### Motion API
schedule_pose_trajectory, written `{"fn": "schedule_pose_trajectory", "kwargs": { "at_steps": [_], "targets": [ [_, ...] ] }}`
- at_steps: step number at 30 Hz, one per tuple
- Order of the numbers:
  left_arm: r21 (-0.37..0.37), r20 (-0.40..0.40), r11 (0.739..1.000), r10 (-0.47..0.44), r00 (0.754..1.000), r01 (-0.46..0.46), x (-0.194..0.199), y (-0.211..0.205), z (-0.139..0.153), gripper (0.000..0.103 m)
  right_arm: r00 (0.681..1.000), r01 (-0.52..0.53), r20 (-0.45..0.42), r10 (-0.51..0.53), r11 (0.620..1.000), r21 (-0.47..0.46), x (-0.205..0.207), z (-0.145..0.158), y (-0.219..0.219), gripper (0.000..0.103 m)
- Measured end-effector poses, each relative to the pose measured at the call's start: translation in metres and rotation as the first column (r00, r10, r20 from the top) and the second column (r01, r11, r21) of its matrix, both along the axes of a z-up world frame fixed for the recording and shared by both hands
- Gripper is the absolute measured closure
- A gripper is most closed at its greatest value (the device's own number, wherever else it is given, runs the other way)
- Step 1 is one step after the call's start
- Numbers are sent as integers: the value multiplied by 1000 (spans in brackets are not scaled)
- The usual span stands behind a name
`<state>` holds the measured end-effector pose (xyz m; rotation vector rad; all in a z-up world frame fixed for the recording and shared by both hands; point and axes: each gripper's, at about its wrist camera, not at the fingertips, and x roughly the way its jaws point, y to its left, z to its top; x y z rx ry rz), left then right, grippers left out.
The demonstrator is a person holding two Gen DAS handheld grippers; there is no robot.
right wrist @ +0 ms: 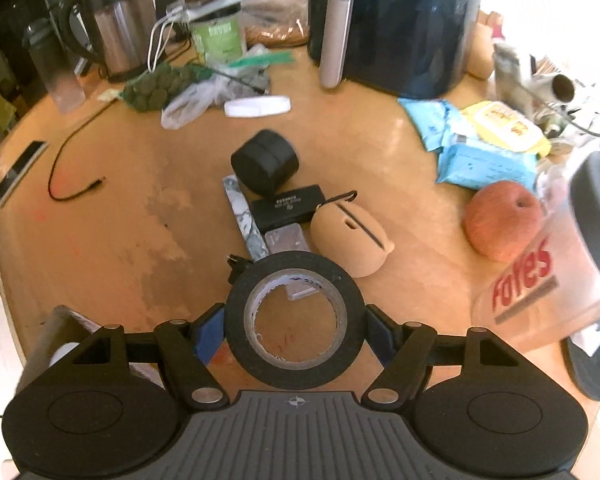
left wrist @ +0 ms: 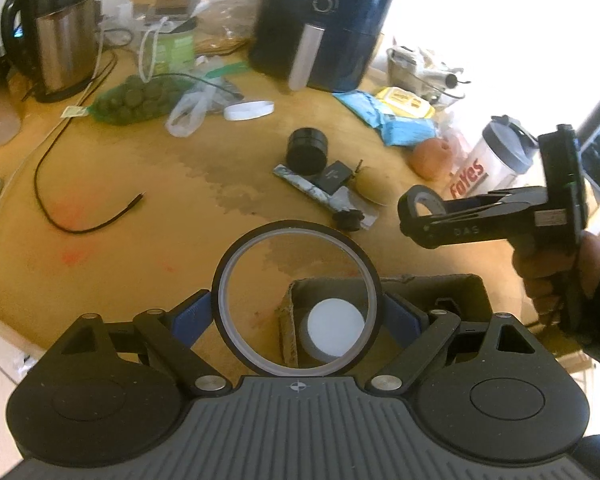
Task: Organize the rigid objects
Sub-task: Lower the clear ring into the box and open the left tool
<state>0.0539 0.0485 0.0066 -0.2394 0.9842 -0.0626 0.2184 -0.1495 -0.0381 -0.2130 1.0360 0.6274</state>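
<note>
My left gripper [left wrist: 298,316] is shut on a thin black tape ring [left wrist: 220,300] and holds it above a small cardboard box [left wrist: 287,330] at the table's near edge. A white-lidded jar [left wrist: 332,334] lies in the box. My right gripper [right wrist: 295,322] is shut on a thick black tape roll [right wrist: 236,320]; it also shows in the left wrist view [left wrist: 420,202], held above the table to the right. On the table lie a black round case [right wrist: 265,166], a black flat box [right wrist: 290,206], a tan pouch [right wrist: 350,236] and a marbled strip [right wrist: 242,216].
An air fryer [right wrist: 396,20], a kettle [right wrist: 116,20], a green canister [right wrist: 218,36], a net bag of green fruit [right wrist: 156,84], a white lid [right wrist: 258,106], blue packets [right wrist: 480,156], an apple [right wrist: 502,220], a shaker bottle [right wrist: 540,268] and a black cable [right wrist: 68,164] crowd the round wooden table [right wrist: 120,220].
</note>
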Motion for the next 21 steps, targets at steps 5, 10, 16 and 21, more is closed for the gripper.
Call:
{"fn": "schedule_pose_trajectory", "kwargs": {
  "at_steps": [5,10,16,21],
  "targets": [
    [11,6,999,-52,999,52,4,-6,-1,12,999,28,15,-28,999,30,-20,17,-12,28],
    [25,11,995,-99,995,98,6,-15,0,12,998,52,18,-53,998,47,-42,27,-24,28],
    [45,7,989,-139,990,139,8,-30,-2,12,998,46,35,-47,999,19,-74,33,-34,28],
    [77,-19,981,-177,984,178,11,-46,-8,12,998,68,16,-69,997,35,-91,35,-45,28]
  ]
}}
